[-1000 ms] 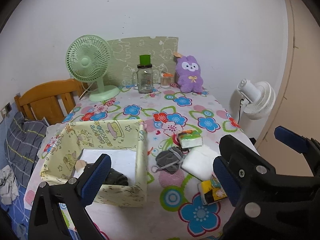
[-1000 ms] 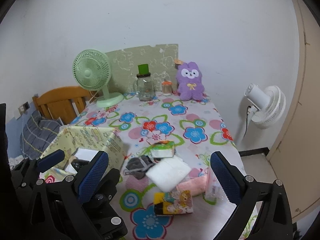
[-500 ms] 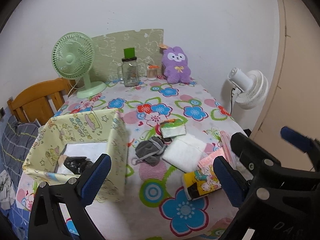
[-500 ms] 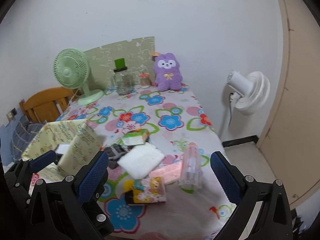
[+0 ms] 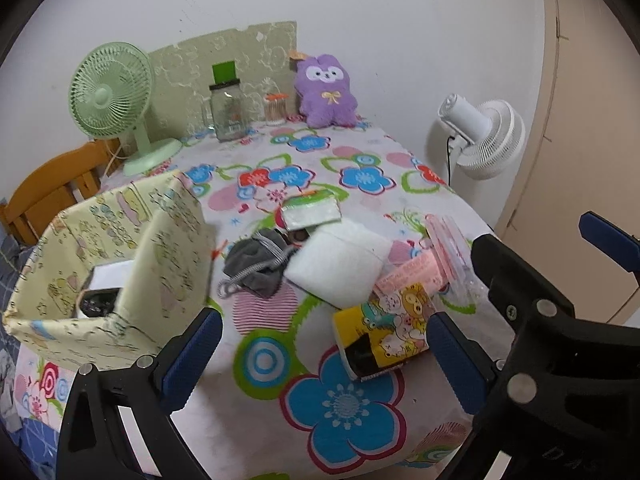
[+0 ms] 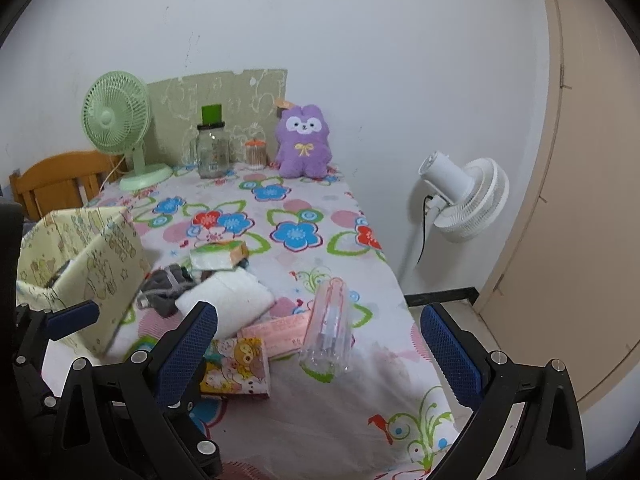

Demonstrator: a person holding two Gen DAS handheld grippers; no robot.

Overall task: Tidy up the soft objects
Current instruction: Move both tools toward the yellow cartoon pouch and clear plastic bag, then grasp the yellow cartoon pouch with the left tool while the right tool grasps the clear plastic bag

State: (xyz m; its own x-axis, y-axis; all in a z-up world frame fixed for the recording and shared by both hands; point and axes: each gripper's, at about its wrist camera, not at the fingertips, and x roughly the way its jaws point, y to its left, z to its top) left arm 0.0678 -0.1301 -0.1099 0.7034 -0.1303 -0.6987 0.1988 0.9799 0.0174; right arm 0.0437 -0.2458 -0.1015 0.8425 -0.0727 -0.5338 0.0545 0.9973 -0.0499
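Both tools — left [image 5: 320, 354], right [image 6: 318, 350] — agape above the cluttered table [image 5: 344, 400]

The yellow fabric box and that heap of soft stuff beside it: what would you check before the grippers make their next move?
1. Left gripper open and empty: ok.
2. Right gripper open and empty: ok.
3. Yellow fabric box upright, top open: ok.
4. Room left in the box: cannot tell; a dark item already lies inside.
5. White pad lying uncovered on top of the pile: ok.
6. Grey pouch free to lift: not ok, the white pad overlaps its edge.
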